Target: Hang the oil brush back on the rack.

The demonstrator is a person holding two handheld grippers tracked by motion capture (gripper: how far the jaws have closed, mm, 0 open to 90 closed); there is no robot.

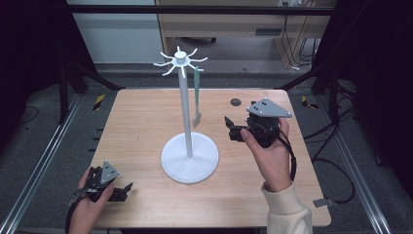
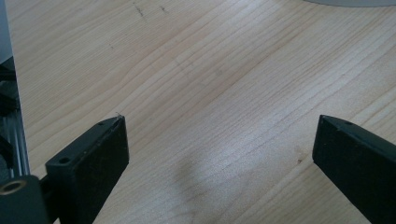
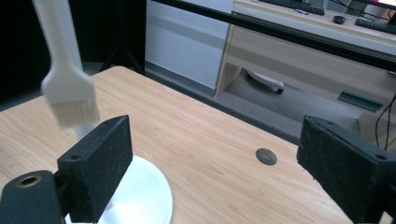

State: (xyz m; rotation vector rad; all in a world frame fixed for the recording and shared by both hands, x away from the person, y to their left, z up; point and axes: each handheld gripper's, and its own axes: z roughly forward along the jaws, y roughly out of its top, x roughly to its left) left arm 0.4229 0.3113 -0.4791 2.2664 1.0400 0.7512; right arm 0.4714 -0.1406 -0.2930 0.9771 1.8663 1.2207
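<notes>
A white stand [image 1: 189, 157] with a round base and a tall pole rises from the middle of the wooden table [image 1: 141, 117], with a ring of hooks [image 1: 180, 59] at its top. A pale brush [image 1: 197, 100] hangs from one hook on the right side, bristles down. My right gripper [image 1: 233, 128] is held just right of the brush, jaws pointing left toward it and open. In the right gripper view the brush [image 3: 70, 93] hangs at upper left, beyond the empty jaws [image 3: 212, 135], above the stand base [image 3: 144, 191]. My left gripper [image 1: 127, 191] rests open near the front left corner, over bare wood [image 2: 219, 126].
A round cable hole [image 1: 235, 102] sits in the table behind the right gripper, also seen as the hole [image 3: 266, 156]. Black frame posts [image 1: 65, 83] flank the table. A wooden desk [image 1: 229, 19] and cables [image 1: 297, 53] stand on the floor behind.
</notes>
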